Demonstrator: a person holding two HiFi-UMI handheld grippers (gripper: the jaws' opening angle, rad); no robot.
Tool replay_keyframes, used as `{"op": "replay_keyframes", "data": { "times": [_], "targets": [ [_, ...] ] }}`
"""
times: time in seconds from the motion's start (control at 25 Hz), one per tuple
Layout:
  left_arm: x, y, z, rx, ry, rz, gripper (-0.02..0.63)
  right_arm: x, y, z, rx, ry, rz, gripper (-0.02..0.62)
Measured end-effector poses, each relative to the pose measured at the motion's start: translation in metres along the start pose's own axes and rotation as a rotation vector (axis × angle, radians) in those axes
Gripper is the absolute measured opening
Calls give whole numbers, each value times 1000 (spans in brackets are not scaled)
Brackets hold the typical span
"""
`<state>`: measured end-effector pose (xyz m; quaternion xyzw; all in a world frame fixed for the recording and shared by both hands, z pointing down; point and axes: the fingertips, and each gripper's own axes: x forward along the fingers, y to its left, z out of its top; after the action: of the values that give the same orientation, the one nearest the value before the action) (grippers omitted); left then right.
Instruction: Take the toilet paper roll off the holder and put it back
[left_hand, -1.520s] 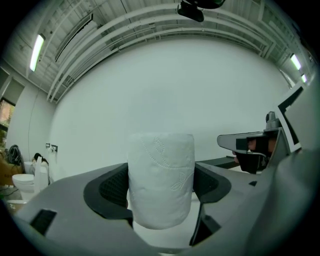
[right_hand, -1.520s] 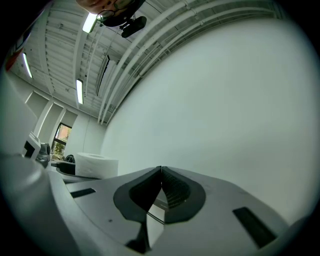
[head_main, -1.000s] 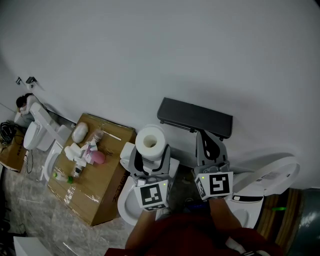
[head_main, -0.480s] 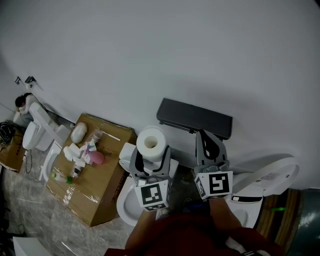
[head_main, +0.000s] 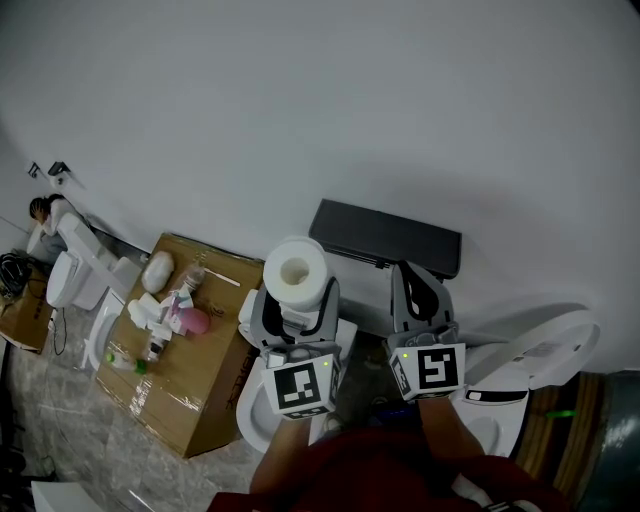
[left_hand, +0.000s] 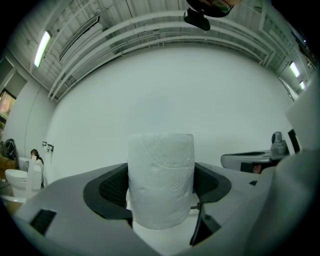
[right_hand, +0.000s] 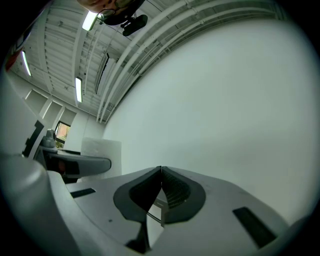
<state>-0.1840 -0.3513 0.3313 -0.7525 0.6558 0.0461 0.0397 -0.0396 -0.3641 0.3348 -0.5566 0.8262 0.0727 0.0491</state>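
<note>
Between left tongs (head_main: 297, 312): toilet paper roll (left_hand: 161, 180) clamped upright, flanks covered; right tongs (right_hand: 161, 200) closed, empty

A white toilet paper roll (left_hand: 161, 180), embossed with a faint leaf pattern, is seen at the centre of the left gripper view. The left gripper (head_main: 298, 300) and right gripper (head_main: 418, 285) are shown in light grey with black textured pads, each with a cube of black-and-white square markers. A matt black holder (head_main: 385, 238) is seen against a plain white wall (head_main: 300, 100). At the lower left of the head view are a brown cardboard box (head_main: 205, 385), a pink object (head_main: 196, 320) and a grey marbled floor (head_main: 50, 430). A dark red sleeve (head_main: 370, 470) is seen at the bottom edge.
</note>
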Motion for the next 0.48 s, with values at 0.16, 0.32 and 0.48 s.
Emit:
{"op": "replay_keyframes", "data": {
  "times": [0.16, 0.32, 0.48],
  "targets": [
    [18, -4, 33, 16, -68, -25, 403, -3, 0, 2, -3, -7, 2, 15],
    [41, -10, 62, 30, -132, -51, 403, -5, 0, 3, -2, -6, -3, 15],
    [64, -22, 84, 34, -171, -84, 403, -8, -8, 2, 7, -5, -22, 15]
  ]
}}
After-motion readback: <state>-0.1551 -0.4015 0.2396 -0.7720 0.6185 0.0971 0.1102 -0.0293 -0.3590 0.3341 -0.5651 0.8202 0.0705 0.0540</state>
